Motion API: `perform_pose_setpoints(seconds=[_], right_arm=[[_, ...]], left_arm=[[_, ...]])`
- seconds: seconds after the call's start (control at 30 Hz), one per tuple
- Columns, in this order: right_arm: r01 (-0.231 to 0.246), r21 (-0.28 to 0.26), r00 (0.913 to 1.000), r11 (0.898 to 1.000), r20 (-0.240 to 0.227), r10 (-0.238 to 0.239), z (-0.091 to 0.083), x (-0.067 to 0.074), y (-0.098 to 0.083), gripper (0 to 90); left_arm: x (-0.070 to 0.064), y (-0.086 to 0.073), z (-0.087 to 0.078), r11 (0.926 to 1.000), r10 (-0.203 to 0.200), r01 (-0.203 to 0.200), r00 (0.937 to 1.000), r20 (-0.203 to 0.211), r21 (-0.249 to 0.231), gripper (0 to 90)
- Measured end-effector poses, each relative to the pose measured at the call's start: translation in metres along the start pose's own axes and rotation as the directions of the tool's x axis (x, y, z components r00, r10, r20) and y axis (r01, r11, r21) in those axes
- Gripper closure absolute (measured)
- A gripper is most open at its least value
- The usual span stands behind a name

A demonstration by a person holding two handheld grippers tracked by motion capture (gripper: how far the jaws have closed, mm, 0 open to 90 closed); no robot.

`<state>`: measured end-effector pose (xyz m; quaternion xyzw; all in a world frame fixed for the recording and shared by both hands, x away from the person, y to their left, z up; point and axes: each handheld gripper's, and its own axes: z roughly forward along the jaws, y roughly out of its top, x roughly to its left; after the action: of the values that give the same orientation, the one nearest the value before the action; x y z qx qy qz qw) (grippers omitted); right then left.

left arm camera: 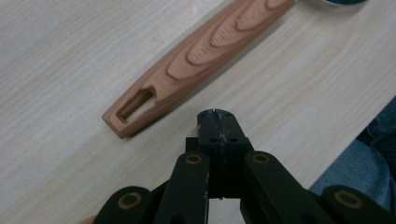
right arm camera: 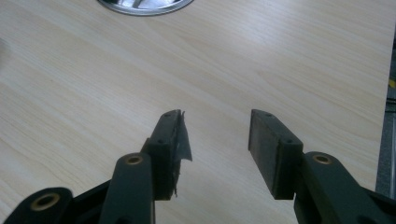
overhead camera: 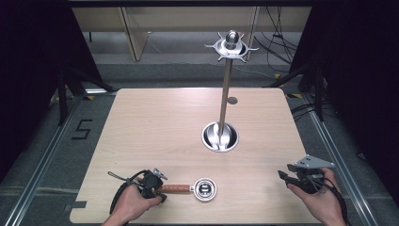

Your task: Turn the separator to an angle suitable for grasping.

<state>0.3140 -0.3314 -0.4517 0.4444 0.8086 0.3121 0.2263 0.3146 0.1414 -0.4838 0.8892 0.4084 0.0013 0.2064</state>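
Observation:
A utensil with a reddish wooden handle [overhead camera: 176,189] and a round metal head [overhead camera: 205,189] lies flat near the table's front edge. My left gripper [overhead camera: 163,197] rests just in front of the handle's slotted end [left arm camera: 135,105], a little apart from it. In the left gripper view my left gripper [left arm camera: 216,117] has its jaws pressed together with nothing between them. My right gripper [overhead camera: 283,176] hovers at the front right over bare wood. Its jaws stand apart and empty [right arm camera: 217,135]. A tall metal stand [overhead camera: 225,89] with a ring of hooks [overhead camera: 231,45] rises from a round base [overhead camera: 220,136] at mid-table.
The stand's base rim [right arm camera: 144,5] lies ahead of the right gripper. A small grey disc [overhead camera: 232,100] sits on the table [overhead camera: 155,127] behind the stand. Metal rails run along the floor on both sides. A person's blue trouser leg [left arm camera: 373,158] lies beyond the table's near edge.

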Motion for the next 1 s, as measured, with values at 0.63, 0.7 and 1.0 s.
perform_pose_setpoints(seconds=[0.63,0.7,1.0], right_arm=[[-0.058,0.024,0.9982,0.998,-0.014,0.058,-0.001,0.005,0.001,53.9],[-0.038,0.021,0.9991,0.999,-0.02,0.038,0.0,0.003,0.0,53.8],[-0.033,0.014,0.9994,0.999,-0.011,0.033,0.0,0.003,0.0,53.3]], left_arm=[[0.029,0.055,0.018,0.9994,-0.026,0.028,0.9949,-0.098,0.019,89.3],[0.029,0.062,0.021,0.9982,-0.056,0.058,0.9944,-0.09,0.017,89.3],[0.022,0.086,0.032,0.9967,-0.081,0.08,0.989,-0.123,-0.016,89.3]])
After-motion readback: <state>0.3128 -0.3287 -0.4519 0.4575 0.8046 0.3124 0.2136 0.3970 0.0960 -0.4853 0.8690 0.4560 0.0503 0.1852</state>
